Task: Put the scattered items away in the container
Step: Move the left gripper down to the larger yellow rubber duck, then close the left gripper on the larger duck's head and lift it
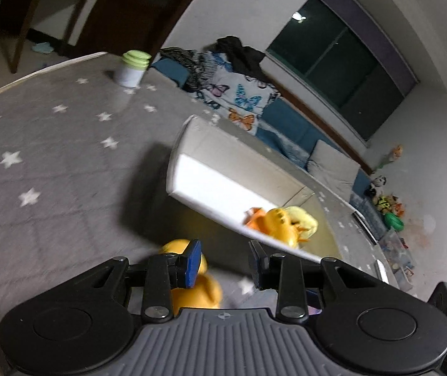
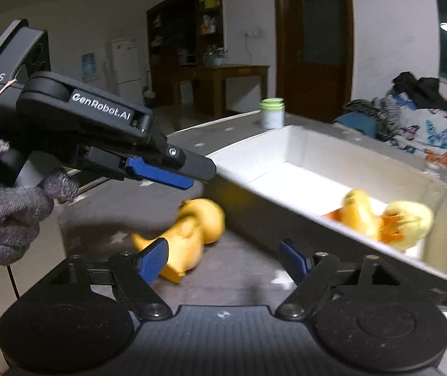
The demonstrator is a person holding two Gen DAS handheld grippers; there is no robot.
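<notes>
Green-lidded jar (image 1: 132, 68) upright on star-print cloth (image 1: 51, 144); butterfly blanket (image 1: 233, 94) (rumpled) beyond.
</notes>
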